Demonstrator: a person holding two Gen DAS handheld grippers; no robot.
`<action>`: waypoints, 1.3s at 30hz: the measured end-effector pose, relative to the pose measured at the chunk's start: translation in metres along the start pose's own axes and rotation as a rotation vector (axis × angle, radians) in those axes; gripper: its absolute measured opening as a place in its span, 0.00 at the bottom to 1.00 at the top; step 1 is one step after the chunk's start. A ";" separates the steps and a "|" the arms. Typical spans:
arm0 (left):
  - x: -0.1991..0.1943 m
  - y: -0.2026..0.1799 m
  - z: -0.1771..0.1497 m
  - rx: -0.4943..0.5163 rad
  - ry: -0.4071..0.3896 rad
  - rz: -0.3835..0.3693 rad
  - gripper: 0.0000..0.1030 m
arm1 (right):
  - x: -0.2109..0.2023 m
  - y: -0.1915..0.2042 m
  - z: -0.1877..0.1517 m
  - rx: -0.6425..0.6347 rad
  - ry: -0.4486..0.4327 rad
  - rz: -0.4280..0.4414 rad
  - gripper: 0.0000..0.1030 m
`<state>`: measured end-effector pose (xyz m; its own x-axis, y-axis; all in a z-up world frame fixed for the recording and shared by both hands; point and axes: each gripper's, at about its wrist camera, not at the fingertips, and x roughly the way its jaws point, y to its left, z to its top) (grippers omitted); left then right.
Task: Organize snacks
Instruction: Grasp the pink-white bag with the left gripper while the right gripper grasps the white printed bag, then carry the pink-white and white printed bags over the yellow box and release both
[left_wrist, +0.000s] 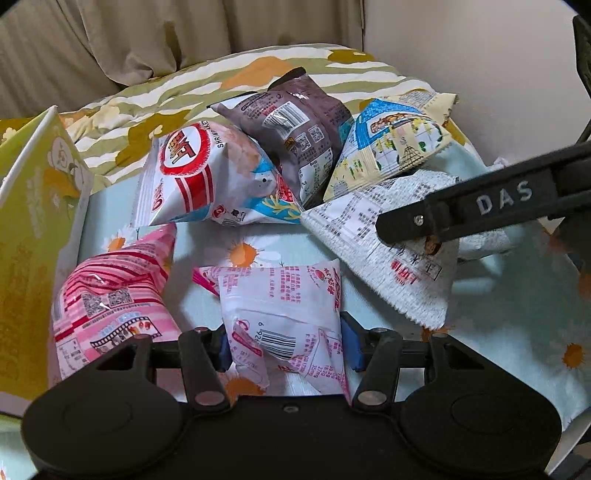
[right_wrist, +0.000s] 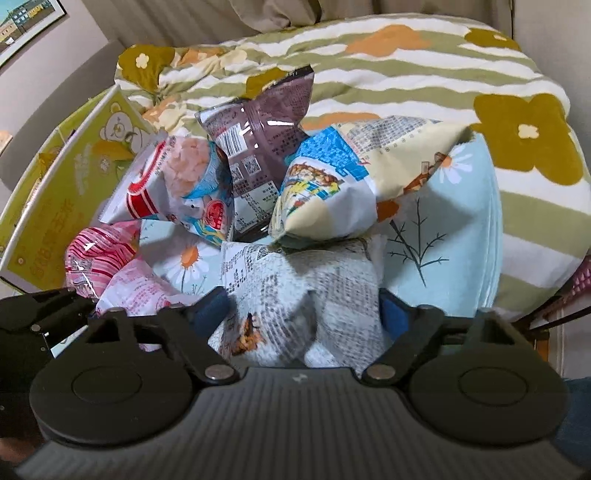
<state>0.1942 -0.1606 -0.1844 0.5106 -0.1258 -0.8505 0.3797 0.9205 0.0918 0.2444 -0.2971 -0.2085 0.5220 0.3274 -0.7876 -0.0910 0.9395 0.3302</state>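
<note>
1. Nearest the left wrist camera, the left hand-held gripper (left_wrist: 284, 345) is clamped on a white-and-pink snack packet (left_wrist: 284, 314) at bottom centre.
2. Low in the right wrist view, the right hand-held gripper (right_wrist: 304, 314) has a grey-printed white packet (right_wrist: 295, 280) between its blue pads (right_wrist: 393, 314); whether they press it I cannot tell.
3. Behind, more packets lie on a daisy-print cloth (right_wrist: 443, 236): a pink striped bag (left_wrist: 110, 295), a shrimp-cracker bag (left_wrist: 192, 177), a brown bag (left_wrist: 295, 129).
4. A green cardboard box (left_wrist: 33, 229) stands at left.

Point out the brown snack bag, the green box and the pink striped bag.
Brown snack bag (left_wrist: 295, 122): left wrist view, its barcode panel.
Green box (right_wrist: 59, 206): right wrist view, its printed side wall.
Pink striped bag (left_wrist: 110, 291): left wrist view, its middle.
</note>
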 end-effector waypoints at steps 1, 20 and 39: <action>-0.002 -0.001 -0.001 0.000 -0.003 0.000 0.57 | -0.002 -0.001 0.000 0.007 -0.001 0.008 0.84; -0.045 0.010 -0.013 -0.035 -0.071 -0.010 0.48 | -0.044 0.012 -0.018 0.085 -0.071 0.048 0.67; -0.152 0.086 -0.026 -0.135 -0.270 0.017 0.48 | -0.117 0.082 0.006 0.102 -0.238 0.154 0.67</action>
<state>0.1290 -0.0528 -0.0608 0.7098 -0.1872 -0.6790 0.2727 0.9619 0.0200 0.1806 -0.2589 -0.0858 0.6936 0.4213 -0.5843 -0.1051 0.8617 0.4965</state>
